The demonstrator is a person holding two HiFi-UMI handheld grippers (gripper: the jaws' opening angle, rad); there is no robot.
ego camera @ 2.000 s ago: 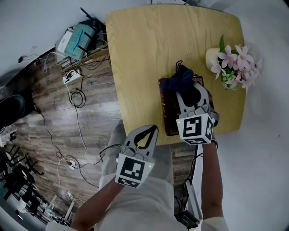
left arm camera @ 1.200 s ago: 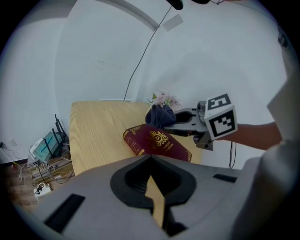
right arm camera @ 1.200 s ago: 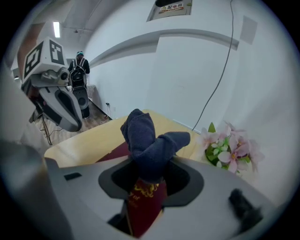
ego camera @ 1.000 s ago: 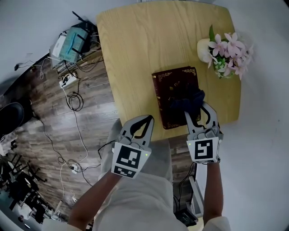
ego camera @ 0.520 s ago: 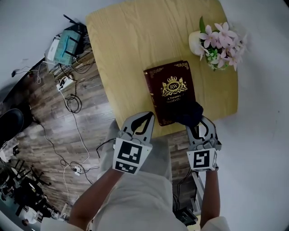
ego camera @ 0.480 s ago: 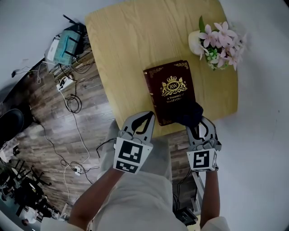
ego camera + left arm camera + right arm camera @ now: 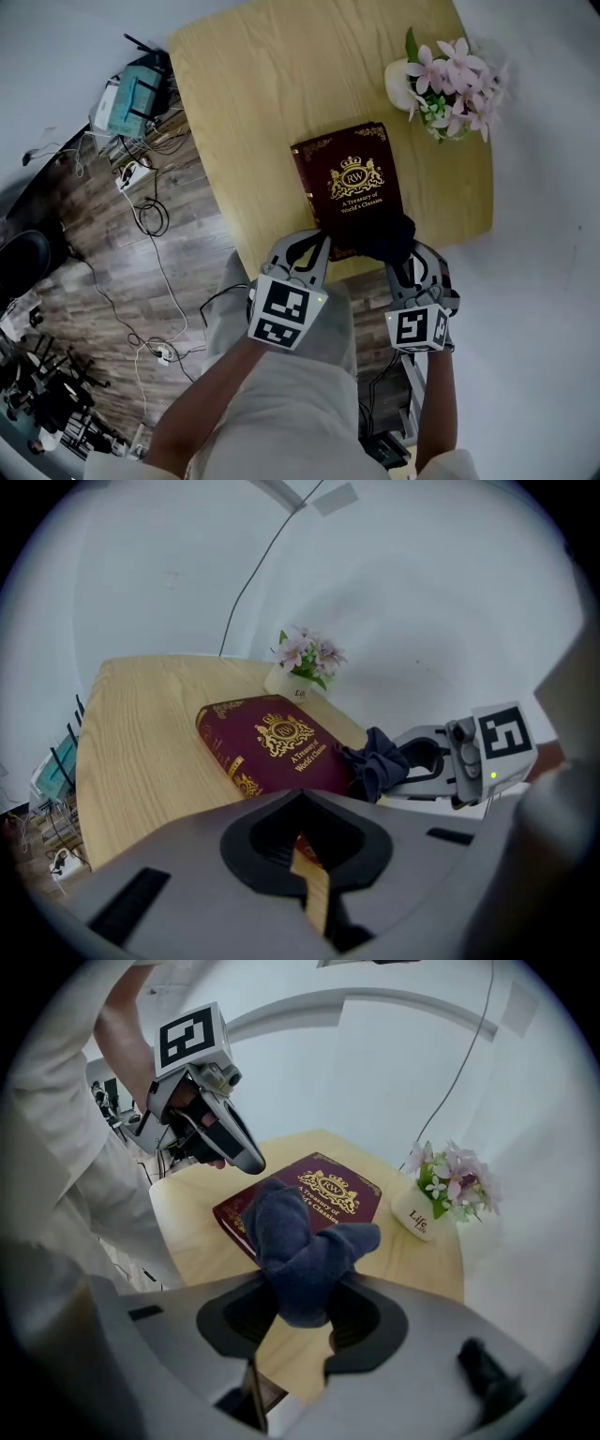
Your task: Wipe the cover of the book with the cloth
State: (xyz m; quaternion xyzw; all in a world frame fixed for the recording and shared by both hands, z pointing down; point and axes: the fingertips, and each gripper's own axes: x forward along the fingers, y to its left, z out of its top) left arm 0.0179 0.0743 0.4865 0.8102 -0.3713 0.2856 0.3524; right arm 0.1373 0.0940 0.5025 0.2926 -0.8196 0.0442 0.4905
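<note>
1. The pale wooden surface (image 7: 272, 84) carries everything. It runs well past the book on the book's far and left sides, and its near edge passes just below the book's near end.
2. The book (image 7: 349, 183) lies flat and closed with its dark red cover up, showing a gilt crest and lettering. Its spine is on its left side. I see the same cover from the left gripper view (image 7: 272, 747) and the right gripper view (image 7: 328, 1194).
3. My left gripper (image 7: 322, 240) sits at the book's near left corner. Its own camera (image 7: 302, 799) shows the jaws drawn together with nothing between them. I cannot tell whether the tips touch the book.
4. My right gripper (image 7: 412, 255) sits at the book's near right corner. In its own view (image 7: 305, 1309) the jaws are clamped on the cloth.
5. A white pot of pink flowers (image 7: 441, 75) stands just beyond the book's far right corner, apart from the book. It also shows in both gripper views (image 7: 305, 658) (image 7: 442, 1190).
6. The cloth (image 7: 384, 238) is dark blue and bunched, and it sticks out of the right gripper over the book's near right corner (image 7: 300, 1237). From the left gripper's side (image 7: 375, 761) it overlaps that corner, but I cannot tell whether it presses on the cover.
</note>
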